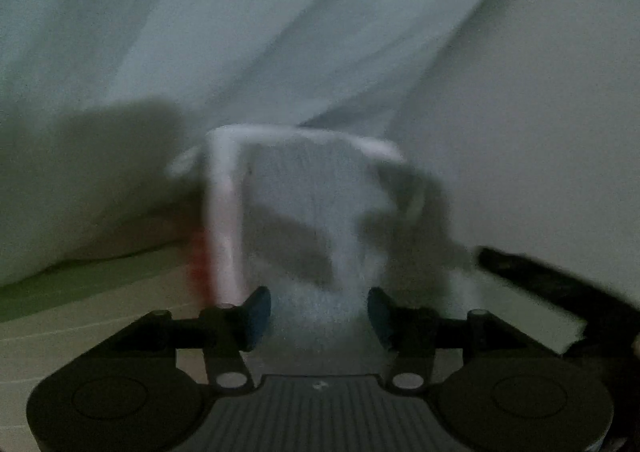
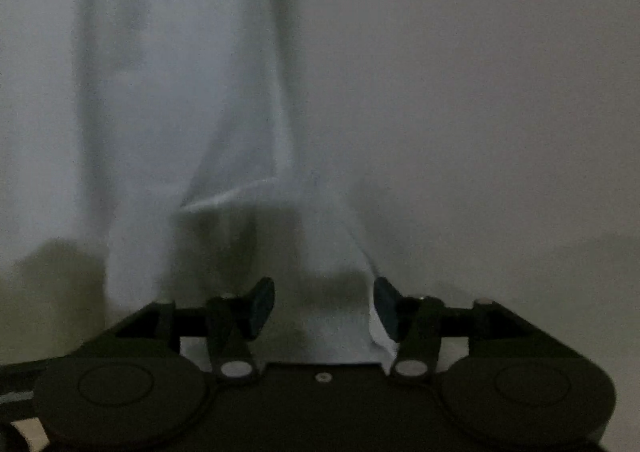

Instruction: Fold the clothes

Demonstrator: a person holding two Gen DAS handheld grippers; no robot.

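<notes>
Where the pale cloth hangs or drapes ahead of both cameras, I read it as a garment stretched between my two tools, though blur hides its full outline. In the left wrist view a hemmed edge with a white band and a red mark beside it stands just ahead of the left hand-held gripper; its blue pads stand apart, with cloth lying in the gap. I cannot tell whether they bear on the cloth. In the right wrist view the right hand-held gripper likewise shows its pads apart, with a fold of cloth passing between them and touching the right-hand pad. A seam runs across the cloth further out. Beyond the cloth lies a plain pale surface, which may be a counter or a wall; a greenish surface shows low on the left of the left wrist view. A dark bar crosses the right of that view, probably part of the other tool.

My judgement: the scene fits either taking hold of an edge or letting go of one. For a clean fold, both hems should be level and taut, with one layer only between each pair of pads.
</notes>
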